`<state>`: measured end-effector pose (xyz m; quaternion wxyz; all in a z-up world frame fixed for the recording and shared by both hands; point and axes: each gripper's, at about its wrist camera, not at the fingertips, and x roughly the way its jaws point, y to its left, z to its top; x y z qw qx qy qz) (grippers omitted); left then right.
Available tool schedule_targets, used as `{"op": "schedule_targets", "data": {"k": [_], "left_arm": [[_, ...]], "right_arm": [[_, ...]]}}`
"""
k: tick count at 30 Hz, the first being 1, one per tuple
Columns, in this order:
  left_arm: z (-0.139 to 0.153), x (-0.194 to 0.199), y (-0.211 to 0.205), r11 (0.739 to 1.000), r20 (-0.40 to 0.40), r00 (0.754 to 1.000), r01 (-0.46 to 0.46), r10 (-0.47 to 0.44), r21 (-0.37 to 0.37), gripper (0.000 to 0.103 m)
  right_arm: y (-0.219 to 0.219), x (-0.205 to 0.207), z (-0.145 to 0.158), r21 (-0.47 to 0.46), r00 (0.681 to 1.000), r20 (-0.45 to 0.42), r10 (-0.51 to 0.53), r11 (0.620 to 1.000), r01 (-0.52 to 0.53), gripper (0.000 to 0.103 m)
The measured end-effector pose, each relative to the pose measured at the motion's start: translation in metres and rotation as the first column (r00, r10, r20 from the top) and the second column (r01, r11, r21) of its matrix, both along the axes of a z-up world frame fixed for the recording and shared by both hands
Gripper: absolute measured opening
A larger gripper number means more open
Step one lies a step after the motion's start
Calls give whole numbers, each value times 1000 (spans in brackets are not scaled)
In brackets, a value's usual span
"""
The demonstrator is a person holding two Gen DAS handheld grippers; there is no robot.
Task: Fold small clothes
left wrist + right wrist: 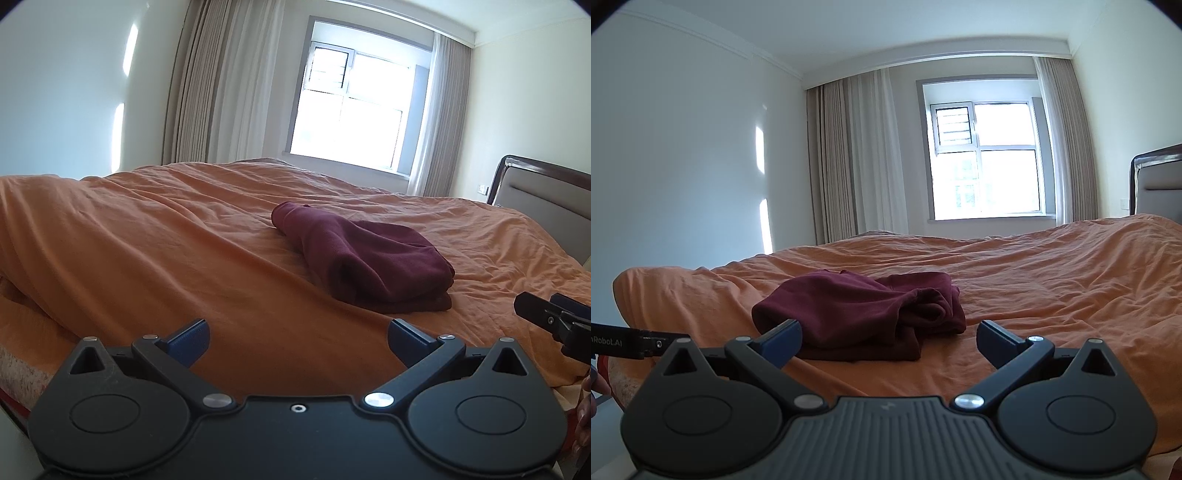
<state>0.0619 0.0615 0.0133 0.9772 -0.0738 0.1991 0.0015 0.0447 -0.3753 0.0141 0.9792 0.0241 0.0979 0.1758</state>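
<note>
Now both wide, empty: left gripper (298,341), right gripper (889,341). Maroon garment (860,314) lies ahead, bunched; pinch near corners, not mid-bundle.

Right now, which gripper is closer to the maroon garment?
The right gripper: the maroon garment lies just past its open fingers, while the left gripper sits farther back.

One small maroon garment (364,254) of soft knit fabric lies folded into a compact, layered bundle on the orange bedspread (166,240). In the left wrist view it sits at about 1 o'clock from frame centre, its narrow rolled end pointing toward 11 o'clock and its thicker stacked end toward 5 o'clock. In the right wrist view the garment (860,314) lies near centre, slightly toward 7 o'clock, with loose bunched folds on its right side.
</note>
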Motion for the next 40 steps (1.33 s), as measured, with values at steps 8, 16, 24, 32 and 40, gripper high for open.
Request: {"op": "schedule_targets", "data": {"k": [8,16,24,32,40], "left_arm": [[1,0,-2,1000,3,1000,1,-1,3,102],[2,0,-2,1000,4,1000,5,-5,7,102],[2,1,-2,1000,-2,1000,9,-8,5,102],[-1,8,-11,997,-43,998,-32,35,73,102],[-4,15,-9,997,-60,998,-30,34,71,102]], "right_arm": [[-1,1,1,2,1000,3,1,1000,-1,103],[-1,1,1,1,1000,4,1,1000,-1,103],[-2,3,1,2,1000,0,-5,1000,5,103],[0,7,-2,0,1000,-10,-11,1000,11,103],[0,16,-8,1,999,-32,-14,1000,14,103]]}}
